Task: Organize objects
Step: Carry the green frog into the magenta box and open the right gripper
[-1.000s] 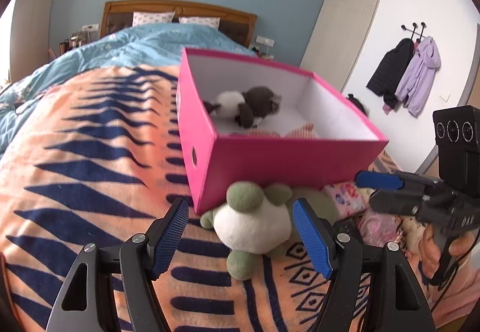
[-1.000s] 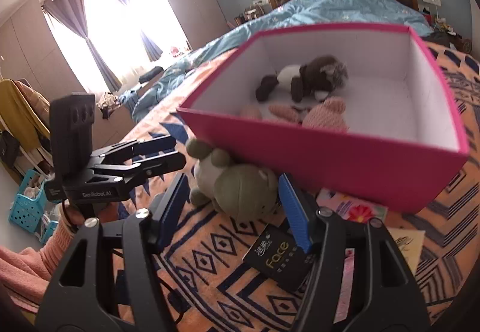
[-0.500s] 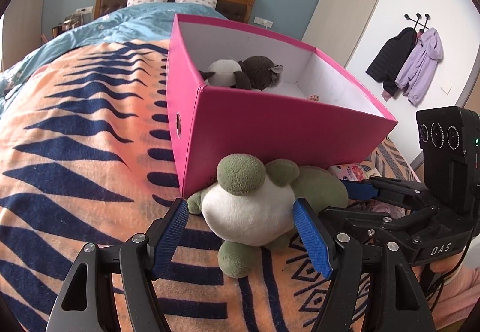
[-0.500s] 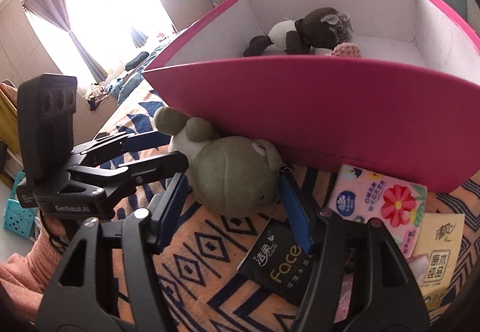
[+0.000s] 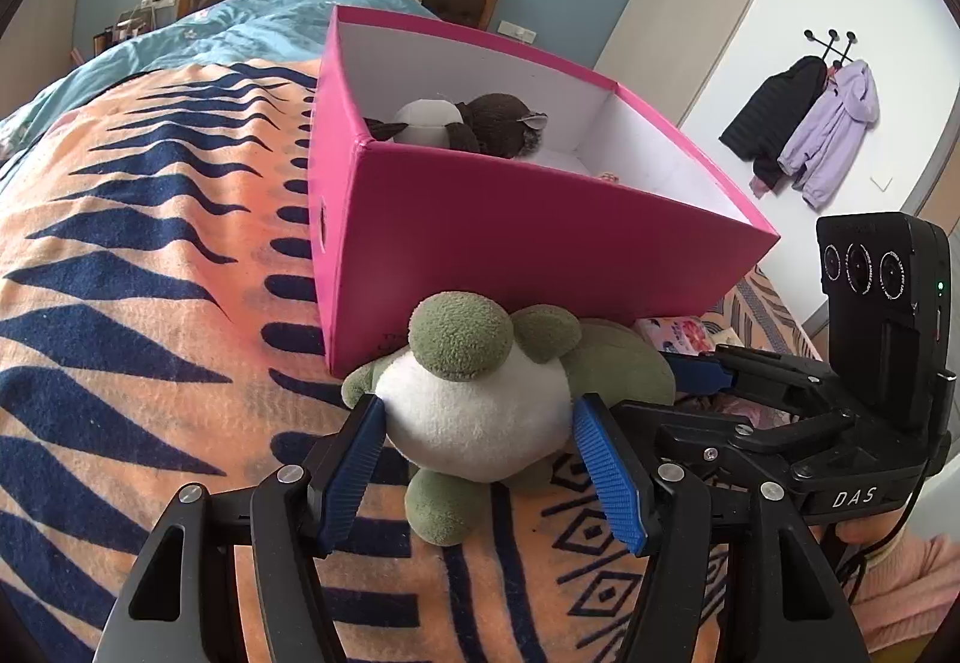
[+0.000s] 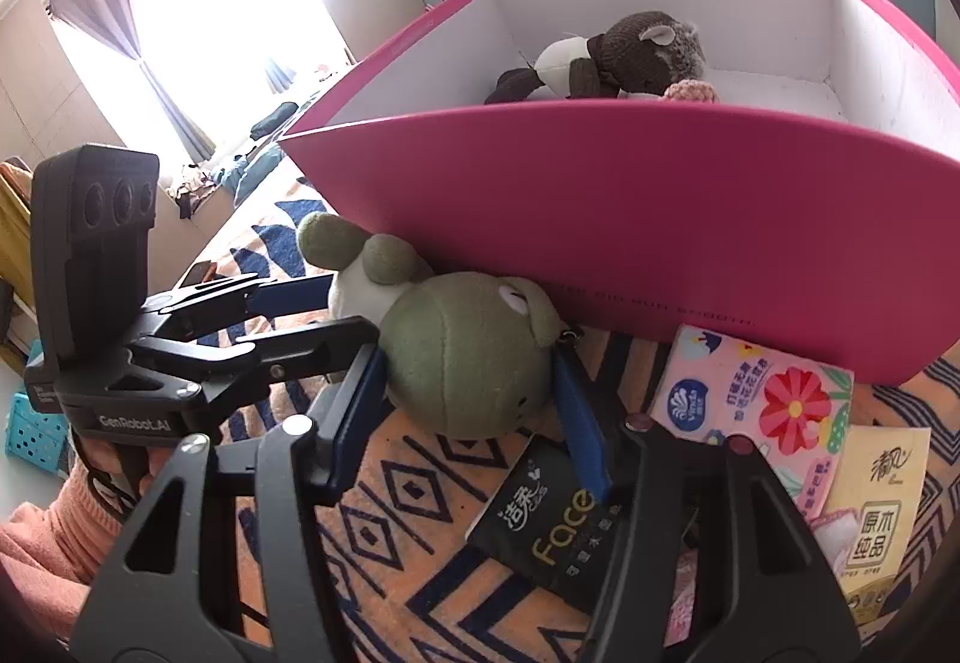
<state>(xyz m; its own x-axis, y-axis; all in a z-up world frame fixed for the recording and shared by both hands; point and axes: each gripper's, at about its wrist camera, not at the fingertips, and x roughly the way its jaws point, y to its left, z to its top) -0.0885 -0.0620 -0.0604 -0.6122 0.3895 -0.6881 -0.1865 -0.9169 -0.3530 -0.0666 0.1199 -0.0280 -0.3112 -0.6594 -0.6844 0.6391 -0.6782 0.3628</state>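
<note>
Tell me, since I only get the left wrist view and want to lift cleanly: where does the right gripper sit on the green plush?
Observer: The right gripper has just been closing; its pads press both sides of the green plush, at its head.
Operator: Anything lying under it?
Observer: A black tissue pack lies partly beneath that gripper.
Operator: More left to tidy?
Observer: A yellow tissue pack lies beside the floral tissue pack.

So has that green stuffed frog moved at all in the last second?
No. The green stuffed frog lies against the same corner of the pink box. Only the grippers closed in: left gripper on its white belly, right gripper on its head.
</note>
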